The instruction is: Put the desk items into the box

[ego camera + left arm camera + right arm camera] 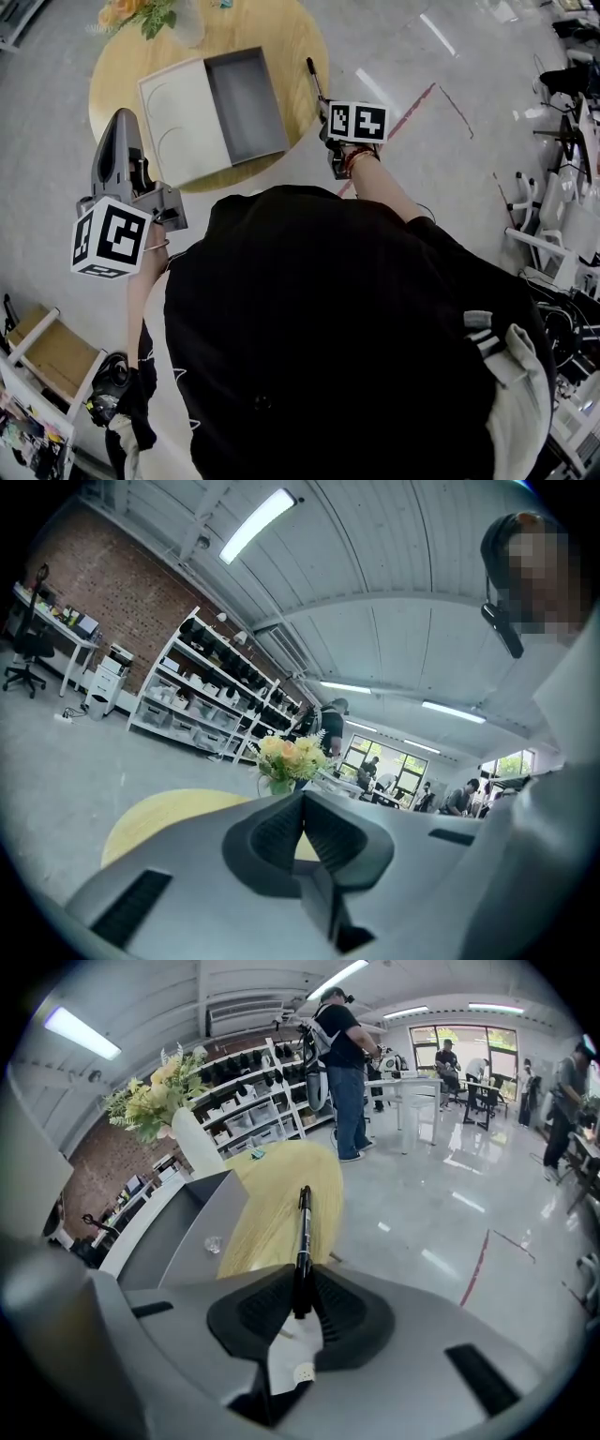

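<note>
An open grey box (246, 103) with its white lid (183, 120) beside it lies on the round wooden table (295, 42). My right gripper (324, 109) hangs just off the table's right edge, shut on a black pen (312, 79) that points out over the table. In the right gripper view the pen (302, 1232) sticks forward from between the jaws of the right gripper (300, 1283), and the box (183, 1232) is to the left with a small clear thing (213, 1243) inside. My left gripper (119, 127) is raised left of the table, shut and empty (302, 803).
A vase of flowers (150, 14) stands at the table's far edge, also visible as flowers (155, 1101). A person (342, 1063) stands beyond the table. Shelving (202, 705) lines the brick wall. A red tape line (412, 108) marks the floor on the right.
</note>
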A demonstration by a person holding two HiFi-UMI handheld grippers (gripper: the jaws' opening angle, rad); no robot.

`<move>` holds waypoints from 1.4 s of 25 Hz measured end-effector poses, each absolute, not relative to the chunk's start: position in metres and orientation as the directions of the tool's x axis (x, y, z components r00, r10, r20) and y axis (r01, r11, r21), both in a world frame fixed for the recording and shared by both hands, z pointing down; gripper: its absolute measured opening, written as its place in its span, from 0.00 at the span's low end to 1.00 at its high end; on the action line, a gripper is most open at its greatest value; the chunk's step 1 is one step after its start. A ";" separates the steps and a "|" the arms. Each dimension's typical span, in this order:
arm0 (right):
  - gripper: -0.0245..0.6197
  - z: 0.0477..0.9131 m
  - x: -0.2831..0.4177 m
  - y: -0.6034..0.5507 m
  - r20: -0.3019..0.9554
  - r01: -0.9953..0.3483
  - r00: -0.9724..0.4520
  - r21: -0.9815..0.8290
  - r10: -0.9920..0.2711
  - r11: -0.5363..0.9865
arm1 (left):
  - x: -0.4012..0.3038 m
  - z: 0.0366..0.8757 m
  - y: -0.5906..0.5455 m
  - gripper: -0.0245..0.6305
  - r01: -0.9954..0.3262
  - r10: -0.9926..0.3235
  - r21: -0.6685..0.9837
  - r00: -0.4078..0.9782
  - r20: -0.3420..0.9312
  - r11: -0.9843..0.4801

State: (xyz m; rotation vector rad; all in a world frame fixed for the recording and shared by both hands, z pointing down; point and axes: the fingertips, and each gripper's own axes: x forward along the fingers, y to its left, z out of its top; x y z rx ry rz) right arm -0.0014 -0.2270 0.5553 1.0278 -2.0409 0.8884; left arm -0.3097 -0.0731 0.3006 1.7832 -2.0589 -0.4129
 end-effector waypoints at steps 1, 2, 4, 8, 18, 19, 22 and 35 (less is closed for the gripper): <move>0.14 0.554 -0.001 -0.228 0.798 -0.848 -0.460 -0.265 -0.390 0.458 | -0.309 0.300 -0.073 0.05 -0.875 -0.989 0.461 -0.119 0.092 0.148; 0.14 0.552 0.000 -0.229 0.796 -0.847 -0.460 -0.261 -0.393 0.462 | -0.309 0.299 -0.073 0.05 -0.875 -0.989 0.461 -0.118 0.088 0.146; 0.14 0.547 0.001 -0.230 0.791 -0.845 -0.463 -0.257 -0.400 0.469 | -0.307 0.298 -0.072 0.05 -0.874 -0.990 0.463 -0.118 0.084 0.143; 0.14 0.539 0.000 -0.232 0.782 -0.842 -0.468 -0.254 -0.411 0.477 | -0.306 0.295 -0.071 0.05 -0.874 -0.990 0.466 -0.118 0.073 0.138; 0.14 0.510 -0.005 -0.245 0.740 -0.829 -0.502 -0.264 -0.448 0.492 | -0.305 0.285 -0.069 0.05 -0.874 -0.990 0.466 -0.135 0.047 0.141; 0.14 0.505 -0.007 -0.247 0.730 -0.826 -0.510 -0.269 -0.454 0.495 | -0.304 0.284 -0.070 0.05 -0.875 -0.990 0.464 -0.133 0.045 0.139; 0.14 0.491 -0.017 -0.256 0.700 -0.814 -0.538 -0.286 -0.470 0.505 | -0.307 0.281 -0.071 0.05 -0.878 -0.989 0.457 -0.140 0.041 0.143; 0.14 0.428 -0.069 -0.268 0.565 -0.706 -0.681 -0.339 -0.466 0.621 | -0.314 0.275 -0.052 0.05 -0.875 -0.977 0.441 -0.213 0.025 0.202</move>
